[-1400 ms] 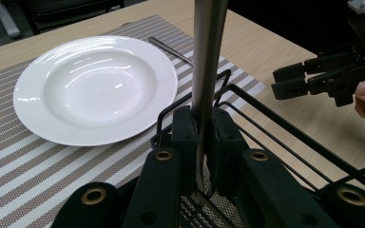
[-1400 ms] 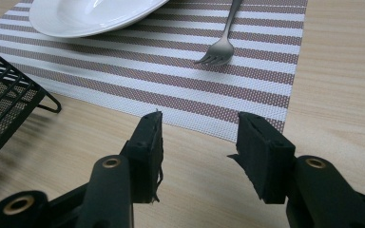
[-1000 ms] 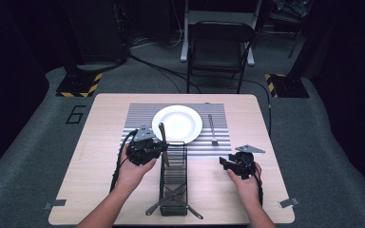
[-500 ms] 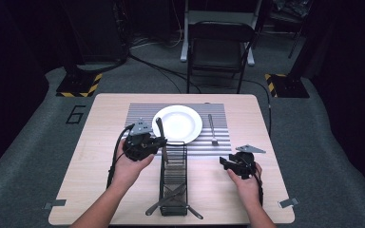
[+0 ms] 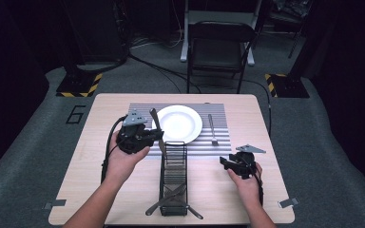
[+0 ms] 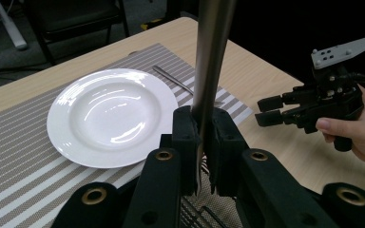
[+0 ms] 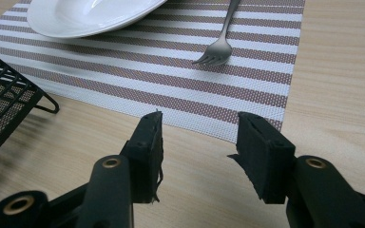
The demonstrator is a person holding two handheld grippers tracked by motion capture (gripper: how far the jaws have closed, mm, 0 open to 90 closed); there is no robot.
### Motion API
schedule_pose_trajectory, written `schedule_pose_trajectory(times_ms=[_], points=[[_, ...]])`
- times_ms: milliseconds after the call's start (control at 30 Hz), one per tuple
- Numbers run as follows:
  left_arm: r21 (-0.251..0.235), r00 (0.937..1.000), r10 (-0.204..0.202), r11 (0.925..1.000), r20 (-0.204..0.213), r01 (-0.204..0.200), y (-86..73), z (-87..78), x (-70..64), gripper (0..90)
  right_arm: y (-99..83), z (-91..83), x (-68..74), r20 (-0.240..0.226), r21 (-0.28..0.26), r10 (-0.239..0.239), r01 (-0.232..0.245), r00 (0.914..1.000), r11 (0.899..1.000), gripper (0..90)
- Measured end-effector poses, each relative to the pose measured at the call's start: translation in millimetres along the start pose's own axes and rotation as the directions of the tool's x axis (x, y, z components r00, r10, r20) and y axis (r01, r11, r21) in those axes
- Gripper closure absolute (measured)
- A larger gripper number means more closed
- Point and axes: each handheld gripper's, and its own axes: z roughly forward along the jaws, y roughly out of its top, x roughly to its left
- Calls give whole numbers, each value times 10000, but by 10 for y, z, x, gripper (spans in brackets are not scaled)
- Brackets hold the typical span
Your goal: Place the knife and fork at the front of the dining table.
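The left gripper [image 5: 148, 135] is clamping a metal utensil [image 5: 155, 124] by its shaft, holding it upright and slightly tilted just left of the white plate [image 5: 177, 123]; in the left gripper view the jaws are pressing both sides of the smooth, shiny grey handle [image 6: 209, 57], though which kind of utensil it is cannot be told. Just below the plate, a black wire rack [image 5: 173, 176] is holding more cutlery. Right of the plate, a fork [image 5: 212, 129] is lying on the striped placemat [image 5: 218, 142]; the right gripper view is showing its tines [image 7: 215, 52] close up. Farther right of the plate, the right gripper [image 5: 229, 164] is resting with jaws spread wide, holding nothing. The wooden table [image 5: 100, 123] is standing on grey carpet, a black chair [image 5: 221, 45] beyond the plate.
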Motion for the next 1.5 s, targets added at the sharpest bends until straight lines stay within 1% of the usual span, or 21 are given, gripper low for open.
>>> schedule_pose_trajectory(times_ms=[100, 300, 500, 533, 733, 967, 1167, 1367, 1433, 1500], points=[[-25, 9999, 97, 10000, -36, -97, 58, -54, -5, 826, 0, 2, 0, 17, 6, -18, 18, 10000, 10000, 513], [-106, 9998, 165, 9998, 52, -165, 133, -141, -19, 826, 0, 1, 0, 29, -5, -13, 13, 10000, 10000, 513], [-122, 9998, 177, 9998, 72, -177, 162, -203, -23, 826, 1, -1, 2, 31, -12, -29, 29, 10000, 10000, 513], [-118, 9997, 229, 9997, 12, -229, 167, -215, -18, 826, 0, -1, 2, 30, -10, -17, 17, 10000, 10000, 513], [-181, 10000, 95, 9998, -21, -96, 168, -280, 40, 826, 0, -2, 5, 32, -13, -24, 24, 10000, 10000, 513], [-86, 9998, -97, 9999, -201, 95, 106, -305, 151, 826, 1, -3, 10, 12, -25, -13, 13, 10000, 10000, 514], [-40, 9989, -240, 9997, -398, 239, 19, -296, 240, 826, 1, -2, 14, 20, -58, -55, 55, 10000, 10000, 513], [-56, 9966, -497, 9988, -649, 495, -95, -243, 334, 826, 1, -3, 17, 19, -84, -97, 97, 10000, 9999, 513], [4, 9960, -493, 9988, -743, 495, -131, -225, 370, 827, 1, -5, 18, 34, -88, -78, 79, 10000, 9999, 513], [21, 9951, -598, 9982, -784, 602, -169, -199, 404, 827, 1, -6, 17, 45, -100, -70, 71, 10000, 9999, 513]])
